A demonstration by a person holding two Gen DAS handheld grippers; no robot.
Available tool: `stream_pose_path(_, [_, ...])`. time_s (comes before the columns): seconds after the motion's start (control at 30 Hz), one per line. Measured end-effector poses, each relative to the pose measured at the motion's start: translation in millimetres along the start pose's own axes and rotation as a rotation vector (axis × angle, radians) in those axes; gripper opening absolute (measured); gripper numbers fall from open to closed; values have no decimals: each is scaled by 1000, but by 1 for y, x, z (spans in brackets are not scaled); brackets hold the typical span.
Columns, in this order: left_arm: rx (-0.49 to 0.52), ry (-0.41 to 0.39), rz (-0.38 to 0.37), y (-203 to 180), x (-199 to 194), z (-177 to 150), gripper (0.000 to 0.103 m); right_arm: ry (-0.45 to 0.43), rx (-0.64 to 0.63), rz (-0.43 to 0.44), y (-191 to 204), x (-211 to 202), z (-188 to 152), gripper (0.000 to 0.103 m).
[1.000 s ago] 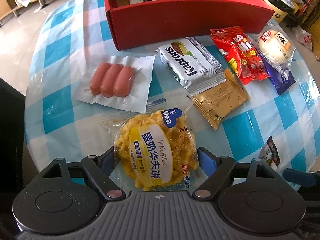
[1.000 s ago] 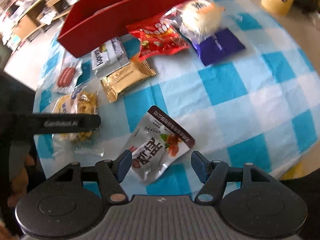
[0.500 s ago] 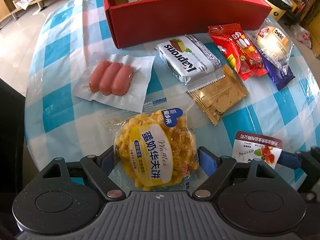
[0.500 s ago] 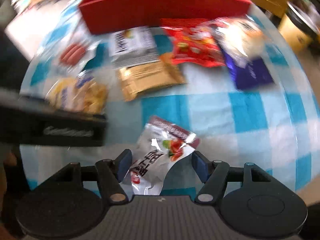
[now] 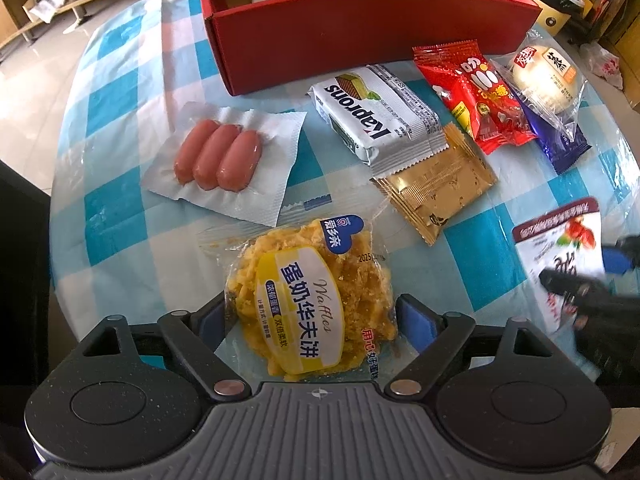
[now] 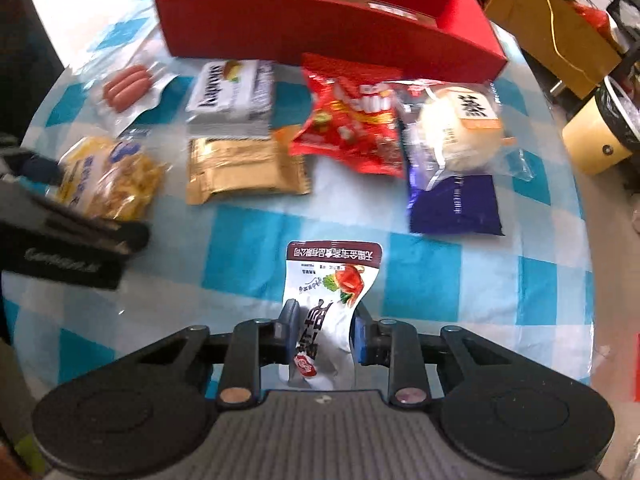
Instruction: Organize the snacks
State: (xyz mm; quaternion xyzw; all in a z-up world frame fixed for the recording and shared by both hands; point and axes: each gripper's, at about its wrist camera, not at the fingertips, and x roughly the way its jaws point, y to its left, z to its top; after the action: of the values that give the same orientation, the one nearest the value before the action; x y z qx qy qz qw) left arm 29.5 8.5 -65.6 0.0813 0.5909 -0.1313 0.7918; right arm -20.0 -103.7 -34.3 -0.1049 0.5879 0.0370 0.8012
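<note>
left wrist: left gripper (image 5: pixel 310 318) jaws wide, straddling the clear-wrapped yellow waffle cake pack (image 5: pixel 308 296) on the blue-and-white checked tablecloth (image 5: pixel 120 200), pads not pressing; jaws have just been opening. open red cardboard box (image 5: pixel 360 36) sits beyond the sausage pack (image 5: pixel 224 160). right wrist: right gripper (image 6: pixel 324 332) jaws just closed narrow, clamped on the white pouch with dark red top band (image 6: pixel 332 280), lower end pinched between the pads.
</note>
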Motion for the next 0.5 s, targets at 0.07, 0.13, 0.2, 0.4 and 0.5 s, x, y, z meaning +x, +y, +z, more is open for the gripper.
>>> stream_pose_path(0.07, [-1, -2, 1, 0, 0, 0, 89, -2, 14, 14, -4, 0, 1, 23])
stream_pose_path(0.13, [6, -3, 3, 0, 0, 0, 89, -9, 4, 11, -4, -1, 2, 23])
stream_pose_path(0.2, [15, -5, 7, 0, 0, -1, 90, -19, -3, 5, -1, 0, 2, 23])
stream_pose_path(0.4, [54, -1, 51, -10, 6, -3, 98, -19, -15, 9, -1, 4, 2, 26])
stream_pose_path(0.5, [31, -6, 48, -8, 4, -2, 93, -34, -4, 21, -3, 4, 1, 26])
